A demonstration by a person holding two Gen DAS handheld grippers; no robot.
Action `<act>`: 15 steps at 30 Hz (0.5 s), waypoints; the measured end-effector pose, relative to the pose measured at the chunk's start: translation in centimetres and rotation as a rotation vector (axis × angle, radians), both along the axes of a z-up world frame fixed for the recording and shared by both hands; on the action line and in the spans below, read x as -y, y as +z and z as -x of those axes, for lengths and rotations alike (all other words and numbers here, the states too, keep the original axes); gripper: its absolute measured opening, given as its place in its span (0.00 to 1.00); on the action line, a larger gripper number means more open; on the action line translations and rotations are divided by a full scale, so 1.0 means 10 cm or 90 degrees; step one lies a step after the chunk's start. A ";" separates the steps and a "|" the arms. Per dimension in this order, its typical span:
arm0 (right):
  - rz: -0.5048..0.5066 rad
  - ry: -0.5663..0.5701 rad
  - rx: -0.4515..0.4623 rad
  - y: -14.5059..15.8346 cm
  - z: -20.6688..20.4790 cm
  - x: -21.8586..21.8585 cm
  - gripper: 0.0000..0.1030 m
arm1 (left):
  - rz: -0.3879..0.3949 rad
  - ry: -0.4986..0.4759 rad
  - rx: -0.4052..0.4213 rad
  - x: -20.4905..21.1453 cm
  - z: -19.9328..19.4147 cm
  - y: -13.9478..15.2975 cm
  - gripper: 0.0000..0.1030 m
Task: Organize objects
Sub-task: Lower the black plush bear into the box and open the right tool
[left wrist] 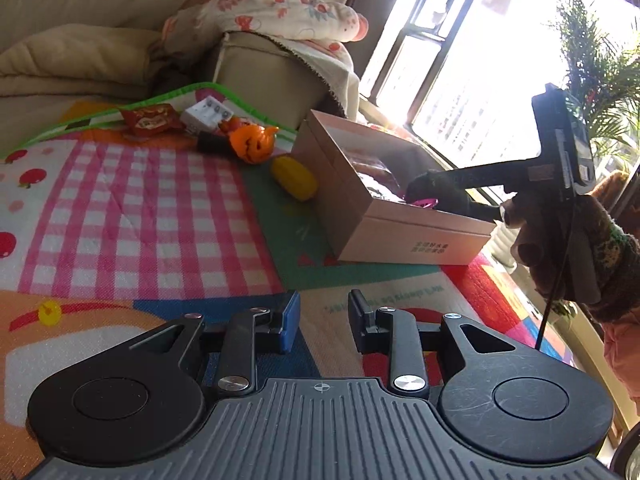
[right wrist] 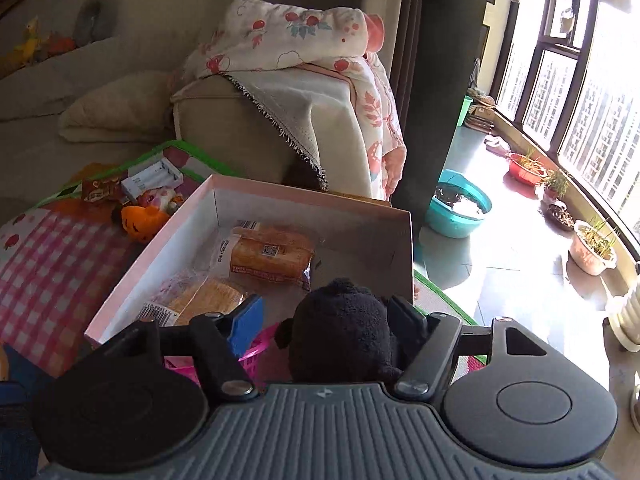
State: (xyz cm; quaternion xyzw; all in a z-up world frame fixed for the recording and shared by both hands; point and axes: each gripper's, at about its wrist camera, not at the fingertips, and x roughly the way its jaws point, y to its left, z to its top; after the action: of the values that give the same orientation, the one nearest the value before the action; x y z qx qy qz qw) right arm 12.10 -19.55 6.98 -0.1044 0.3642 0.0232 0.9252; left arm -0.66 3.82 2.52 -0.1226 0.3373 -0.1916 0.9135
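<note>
At the play mat's (left wrist: pixel 132 200) far edge a pumpkin toy (left wrist: pixel 252 142) and a yellow piece (left wrist: pixel 294 178) wait unsorted, so the left hand-held gripper (left wrist: pixel 323 320) hovers empty, jaws slightly apart. The right hand-held gripper (right wrist: pixel 326 320) holds a black plush toy (right wrist: pixel 340 328) between its jaws over the near end of the cardboard box (right wrist: pixel 280 200), probably for dropping beside the packaged bread (right wrist: pixel 270 252); whether the blue pad touches it I cannot tell.

Home living room: sofa (right wrist: pixel 224 120), play mat (left wrist: pixel 132 200)
</note>
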 end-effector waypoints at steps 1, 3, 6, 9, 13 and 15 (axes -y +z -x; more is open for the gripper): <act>0.028 -0.010 -0.011 -0.07 -0.07 -0.04 0.66 | 0.002 0.000 0.003 -0.01 0.01 0.00 0.30; 0.064 -0.034 -0.033 -0.19 -0.17 -0.07 0.67 | 0.007 0.001 0.006 -0.05 0.03 0.00 0.30; 0.068 -0.033 -0.055 -0.24 -0.23 -0.07 0.68 | 0.013 0.005 0.002 -0.12 0.04 -0.04 0.30; 0.098 -0.025 -0.064 -0.27 -0.26 -0.12 0.67 | 0.022 0.018 -0.008 -0.20 0.03 -0.10 0.30; 0.041 -0.039 -0.079 -0.16 -0.37 -0.06 0.61 | 0.039 0.032 -0.014 -0.31 0.04 -0.15 0.30; -0.061 -0.053 -0.088 0.00 -0.42 0.08 0.61 | 0.041 0.037 -0.017 -0.35 0.04 -0.17 0.30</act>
State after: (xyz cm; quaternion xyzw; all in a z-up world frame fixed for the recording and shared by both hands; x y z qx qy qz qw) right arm 16.33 -20.30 7.03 -0.0427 0.4297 0.0094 0.9019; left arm -1.03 7.31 0.87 -0.1641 0.3398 -0.1739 0.9096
